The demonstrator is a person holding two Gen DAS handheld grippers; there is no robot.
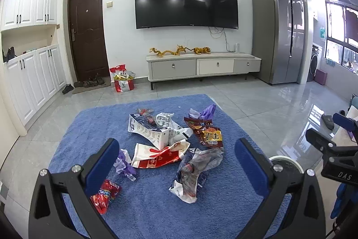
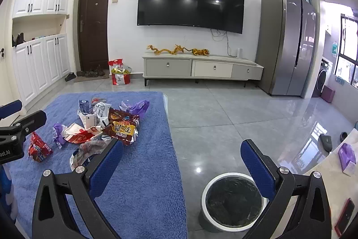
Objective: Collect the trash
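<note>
Two hand-held grippers, both spread wide and holding nothing, hover above snack wrappers scattered on a blue fuzzy cloth.

The left gripper [image 1: 176,162] faces the wrapper pile [image 1: 174,138] at the middle of the cloth [image 1: 145,205]. Only the right wrist view shows the whole round white bin [image 2: 232,203] with its dark liner, standing on grey floor tiles [image 2: 223,115] just past the cloth's right edge, below the right gripper [image 2: 182,162].

The left gripper [image 1: 176,168] hovers with its blue-padded fingers [image 1: 101,166] spread wide, holding nothing. The right gripper [image 2: 182,169] likewise hangs agape and empty.
</note>
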